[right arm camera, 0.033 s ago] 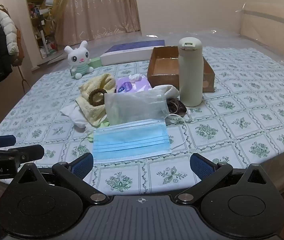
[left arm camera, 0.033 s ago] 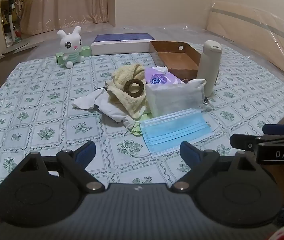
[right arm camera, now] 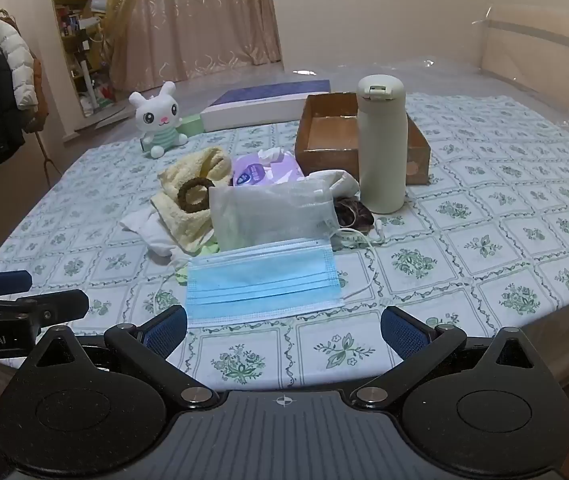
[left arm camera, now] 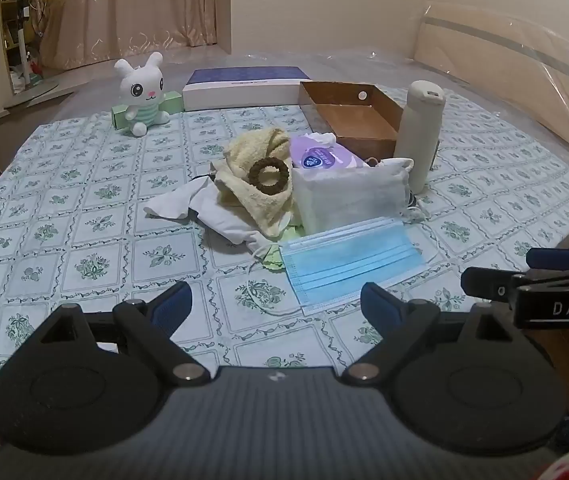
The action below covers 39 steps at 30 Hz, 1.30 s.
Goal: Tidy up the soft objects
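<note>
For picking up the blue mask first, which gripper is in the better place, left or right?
Probably the right gripper. The mask lies almost straight ahead between its open fingers. For the left gripper, also open, the mask sits off toward its right finger. Neither touches it yet.

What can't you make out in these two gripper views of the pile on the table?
- Green item: both views, mostly under the blue face mask and yellow towel; unidentifiable.
- Dark bundle: right view shows part; white mesh bag and cream bottle cover the rest.
- Cardboard box: its floor is partly behind the bottle.
- Tissue pack label: too small to read.
</note>
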Available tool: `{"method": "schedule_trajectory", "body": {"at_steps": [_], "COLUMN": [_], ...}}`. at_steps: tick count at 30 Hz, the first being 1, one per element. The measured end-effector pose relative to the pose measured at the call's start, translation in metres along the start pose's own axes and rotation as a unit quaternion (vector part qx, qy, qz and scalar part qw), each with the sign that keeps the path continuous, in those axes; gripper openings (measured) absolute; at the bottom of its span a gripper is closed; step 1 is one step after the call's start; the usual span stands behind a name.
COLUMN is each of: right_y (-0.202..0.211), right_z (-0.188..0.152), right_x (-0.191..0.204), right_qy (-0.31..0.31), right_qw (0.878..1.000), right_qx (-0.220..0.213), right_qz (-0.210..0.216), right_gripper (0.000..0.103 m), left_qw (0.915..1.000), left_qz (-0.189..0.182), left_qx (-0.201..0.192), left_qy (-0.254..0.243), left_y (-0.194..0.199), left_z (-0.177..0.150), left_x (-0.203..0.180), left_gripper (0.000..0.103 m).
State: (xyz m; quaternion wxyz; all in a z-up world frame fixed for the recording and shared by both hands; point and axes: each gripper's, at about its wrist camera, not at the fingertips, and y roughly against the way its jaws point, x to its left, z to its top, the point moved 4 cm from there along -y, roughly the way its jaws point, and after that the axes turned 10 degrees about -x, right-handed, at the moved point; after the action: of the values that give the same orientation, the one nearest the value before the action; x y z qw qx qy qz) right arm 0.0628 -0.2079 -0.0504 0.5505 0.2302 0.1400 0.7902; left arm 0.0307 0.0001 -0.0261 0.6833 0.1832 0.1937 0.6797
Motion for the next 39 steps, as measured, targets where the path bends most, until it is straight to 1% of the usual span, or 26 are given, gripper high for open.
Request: {"method": "schedule_trajectory", "body": {"at_steps": [39], "right_y": [-0.002], "right_z": [-0.0005], "right_x": [-0.0002], "right_qy": [-0.001], "right_qw": [1.0], "right_qx": [0.0], "right_qz": [0.0], "right_gripper": [0.103], "left_qw": [1.0], "left_qz": [0.003], "left_qx": [-0.003], "left_qy": [-0.002], "left_y": [-0.0007], "left_z": [-0.0029], "left_x": [0.0021], "left_gripper": [0.09]}}
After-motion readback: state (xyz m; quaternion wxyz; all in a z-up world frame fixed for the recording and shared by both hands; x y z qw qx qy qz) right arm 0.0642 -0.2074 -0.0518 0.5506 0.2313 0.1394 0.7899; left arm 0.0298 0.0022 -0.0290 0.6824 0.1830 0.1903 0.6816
